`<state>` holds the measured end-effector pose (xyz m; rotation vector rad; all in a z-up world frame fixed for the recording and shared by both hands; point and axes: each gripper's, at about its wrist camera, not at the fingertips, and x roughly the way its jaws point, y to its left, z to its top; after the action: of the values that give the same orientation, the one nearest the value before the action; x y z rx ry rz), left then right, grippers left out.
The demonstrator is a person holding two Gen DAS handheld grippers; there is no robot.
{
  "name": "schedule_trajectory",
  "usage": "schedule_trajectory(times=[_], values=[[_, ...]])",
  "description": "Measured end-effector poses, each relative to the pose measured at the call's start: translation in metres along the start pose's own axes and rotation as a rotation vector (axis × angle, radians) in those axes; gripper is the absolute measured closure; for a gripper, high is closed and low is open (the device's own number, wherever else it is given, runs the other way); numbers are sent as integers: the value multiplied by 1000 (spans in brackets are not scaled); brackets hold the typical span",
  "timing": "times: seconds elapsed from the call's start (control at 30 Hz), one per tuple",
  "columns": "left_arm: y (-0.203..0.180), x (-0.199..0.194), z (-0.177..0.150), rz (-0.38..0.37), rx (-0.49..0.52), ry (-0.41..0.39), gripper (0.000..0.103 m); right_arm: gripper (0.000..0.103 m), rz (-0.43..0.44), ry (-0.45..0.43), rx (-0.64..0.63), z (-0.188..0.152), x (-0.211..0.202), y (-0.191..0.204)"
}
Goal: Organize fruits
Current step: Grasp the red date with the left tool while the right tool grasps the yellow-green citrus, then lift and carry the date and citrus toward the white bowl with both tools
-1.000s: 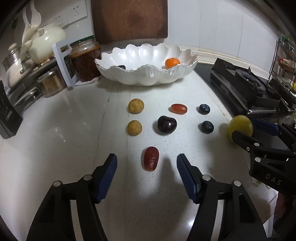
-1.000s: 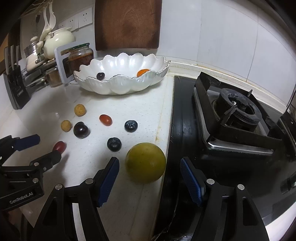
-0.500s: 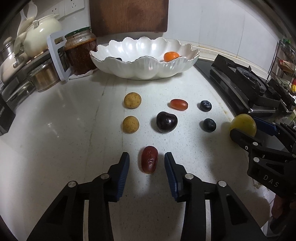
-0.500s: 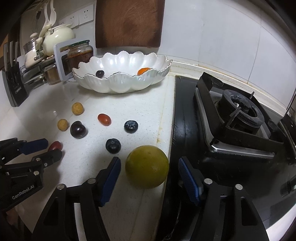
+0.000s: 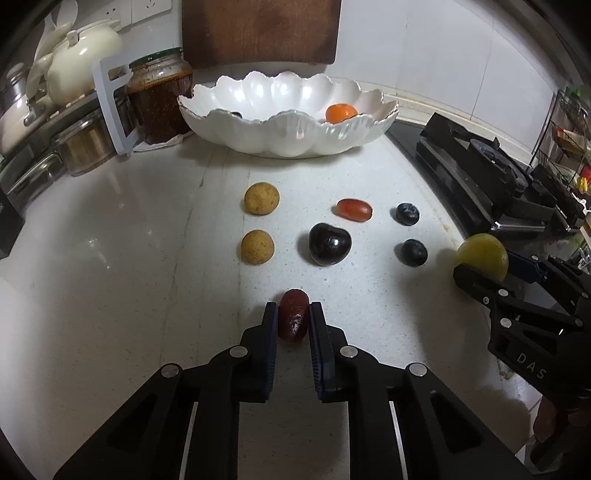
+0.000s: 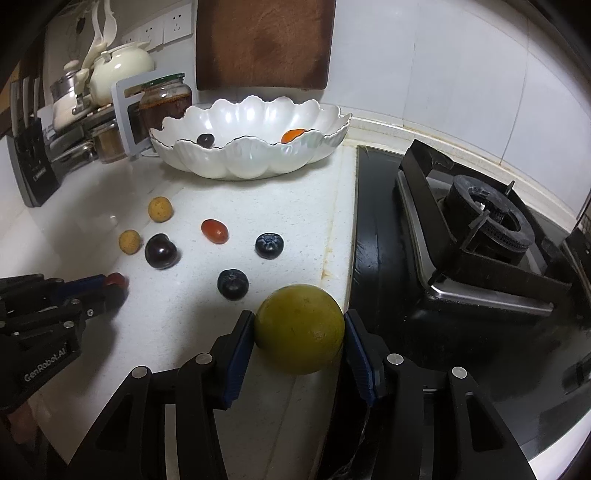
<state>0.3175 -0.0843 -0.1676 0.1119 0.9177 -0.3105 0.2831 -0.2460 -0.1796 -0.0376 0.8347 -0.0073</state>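
Observation:
My left gripper [image 5: 293, 317] is shut on a dark red date [image 5: 293, 319] that rests on the white counter. My right gripper [image 6: 299, 332] is shut on a large yellow-green round fruit [image 6: 300, 328] at the counter's edge by the stove. A white scalloped bowl [image 5: 288, 136] at the back holds an orange fruit [image 5: 340, 112] and a dark grape [image 6: 205, 140]. Between bowl and grippers lie two tan longans [image 5: 261, 198] [image 5: 257, 246], a dark plum [image 5: 328, 243], a red cherry tomato [image 5: 354, 209] and two blueberries [image 5: 407, 213] [image 5: 414, 252].
A black gas stove [image 6: 480, 236] fills the right side. A jar of red sauce [image 5: 159, 99], a white teapot [image 5: 83, 62], metal tins and a knife block [image 6: 31, 166] stand at the back left. A wooden board [image 5: 260, 31] leans on the tiled wall.
Both grippers have closed: the left jaws came in onto the red date, the right jaws came in onto the yellow-green fruit. Both fruits stay on the counter.

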Motion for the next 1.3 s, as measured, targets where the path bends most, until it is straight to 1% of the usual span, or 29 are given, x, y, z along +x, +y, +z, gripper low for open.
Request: schedule_trajectory(times=[0.3, 0.57, 0.8, 1.07, 1.3], values=[[-1, -19, 7, -14, -12, -44, 86, 53, 30, -28, 11, 4, -16, 1], [-4, -43, 17, -24, -19, -102, 86, 53, 53, -85, 26, 15, -40, -1], [-5, -66, 28, -24, -22, -173, 86, 53, 69, -146, 37, 28, -60, -1], [-8, -91, 41, -8, 8, -268, 86, 53, 84, -224, 25, 45, -78, 1], [-5, -107, 53, -7, 0, -320, 86, 53, 111, -277, 35, 61, -92, 1]])
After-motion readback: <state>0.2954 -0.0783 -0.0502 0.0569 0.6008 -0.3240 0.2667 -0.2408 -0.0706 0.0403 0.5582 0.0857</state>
